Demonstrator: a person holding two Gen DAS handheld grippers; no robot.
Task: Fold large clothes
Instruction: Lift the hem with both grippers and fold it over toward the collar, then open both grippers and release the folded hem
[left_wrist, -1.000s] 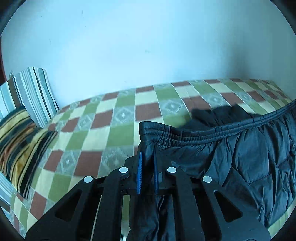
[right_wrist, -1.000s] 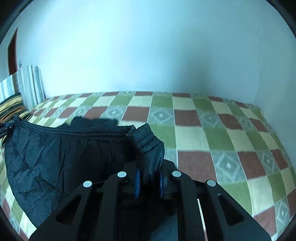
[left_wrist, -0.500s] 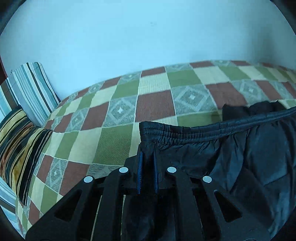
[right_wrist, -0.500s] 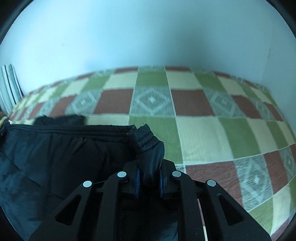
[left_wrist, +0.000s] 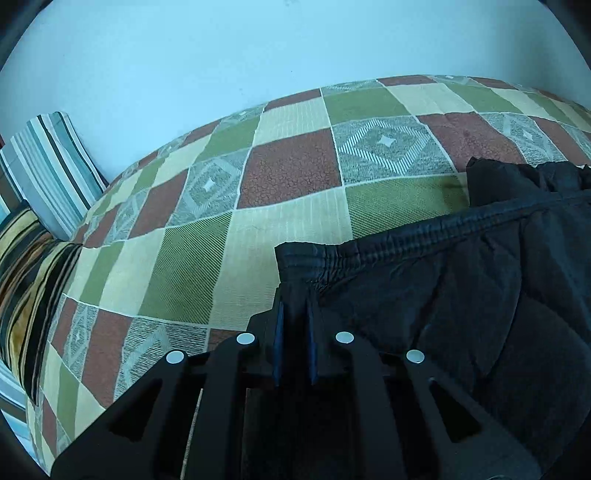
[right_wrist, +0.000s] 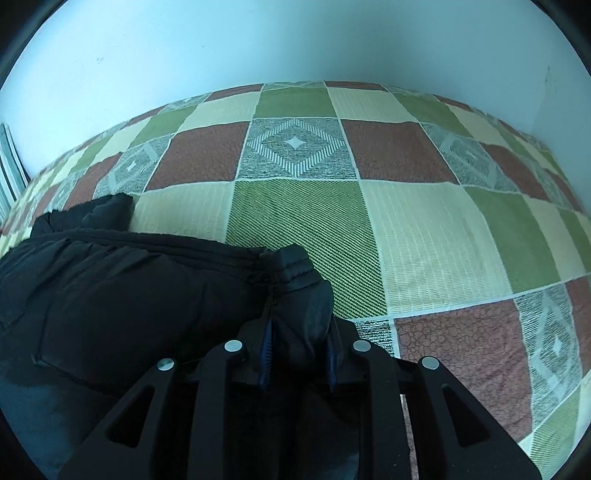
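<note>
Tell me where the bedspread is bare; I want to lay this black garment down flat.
Bare checked bedspread runs from the black garment to the wall, and rightward toward the corner. In the left view, bare bedspread also lies between the garment and the pillows. Both tongs grip its hem.

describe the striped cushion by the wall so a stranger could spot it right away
Start at the bed covered by the green, cream and brown checked blanket and follow it to its far left end, against the pale wall. The tall cushion with blue, white and dark stripes stands upright there. Its neighbour in front, a cushion with yellow, orange and black stripes, lies lower and is warmer in colour.
</note>
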